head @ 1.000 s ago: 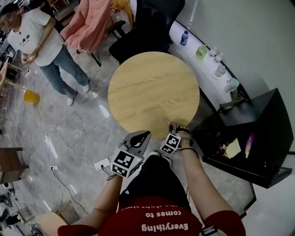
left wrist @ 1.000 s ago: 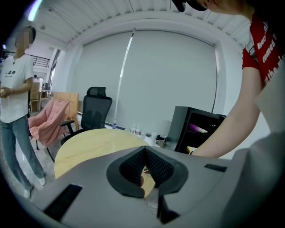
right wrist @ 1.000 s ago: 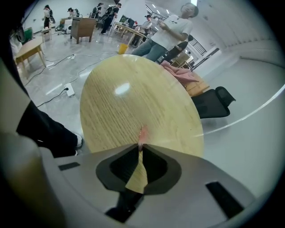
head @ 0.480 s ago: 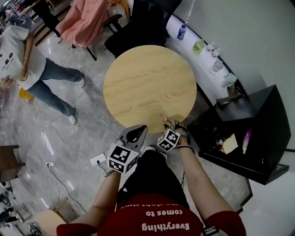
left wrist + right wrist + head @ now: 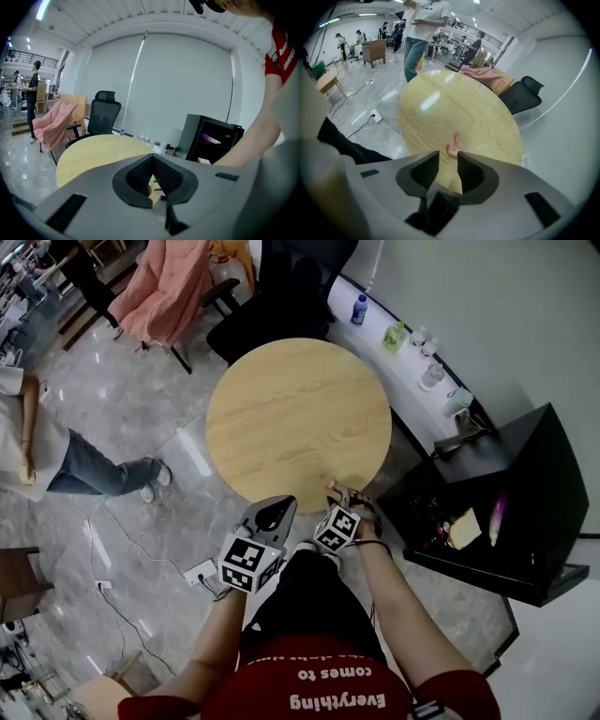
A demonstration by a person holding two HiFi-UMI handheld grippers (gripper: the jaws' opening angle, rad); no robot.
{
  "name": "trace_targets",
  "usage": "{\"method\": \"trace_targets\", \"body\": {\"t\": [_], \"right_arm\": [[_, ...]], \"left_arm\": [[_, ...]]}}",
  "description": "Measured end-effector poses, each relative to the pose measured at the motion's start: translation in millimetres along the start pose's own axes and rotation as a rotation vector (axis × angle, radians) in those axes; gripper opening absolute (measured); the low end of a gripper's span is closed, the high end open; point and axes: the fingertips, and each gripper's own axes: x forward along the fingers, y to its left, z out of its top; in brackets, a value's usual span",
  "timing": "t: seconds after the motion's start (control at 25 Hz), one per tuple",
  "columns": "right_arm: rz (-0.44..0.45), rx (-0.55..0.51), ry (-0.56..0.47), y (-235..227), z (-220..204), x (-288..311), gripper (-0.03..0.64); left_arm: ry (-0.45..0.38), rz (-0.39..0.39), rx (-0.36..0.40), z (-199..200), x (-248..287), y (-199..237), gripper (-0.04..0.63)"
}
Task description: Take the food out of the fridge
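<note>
Small pink food piece (image 5: 453, 144): pale flesh-pink, narrow, slightly curved w/ a short side branch. It lies flat on the round light-wood table (image 5: 291, 409), near the edge closest to the wearer, just ahead of the right gripper (image 5: 447, 161). That gripper tilts down over the table edge; its jaws stand partway apart, nothing btwn them, pads clear of the piece. Left gripper (image 5: 152, 157) sits beside it, just off the table rim, jaw tips pressed together, nothing visibly gripped. Black fridge (image 5: 534, 474) stands open to the right of the table, well apart from both grippers. Inside it are a flat yellow piece (image 5: 464, 529) low down and, higher up, a long pink-purple item (image 5: 495, 517) w/ a whitish tip; the two aren't touching.
</note>
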Motion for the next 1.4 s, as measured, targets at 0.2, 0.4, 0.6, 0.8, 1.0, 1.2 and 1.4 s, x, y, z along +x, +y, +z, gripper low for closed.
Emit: {"method": "trace_targets", "body": {"t": [0.2,0.4,0.6,0.8,1.0,1.2,1.4], "right_arm": [[-0.022,0.020,-0.023,-6,6,-12,0.126],[-0.063,0.143,-0.153,-17,32,-54,0.102],[-0.115,0.360,-0.342,-37,53,-123,0.024],[-0.198,0.605,-0.508,-52,51,-203,0.018],[-0.306,0.760,-0.647,-64,30,-268,0.011],[-0.442,0.848,-0.673,-79,1,-307,0.011],[-0.585,0.936,-0.649,-88,-46,-341,0.011]], "left_arm": [[0.000,-0.005,0.019,5,-5,-7,0.006],[-0.029,-0.016,0.043,21,-13,-14,0.006],[-0.052,-0.025,0.089,40,-10,-24,0.006],[-0.068,-0.103,0.160,61,-1,-52,0.006],[-0.084,-0.223,0.247,79,13,-100,0.006],[-0.085,-0.361,0.325,88,33,-156,0.006],[-0.109,-0.506,0.394,92,53,-216,0.006]]}}
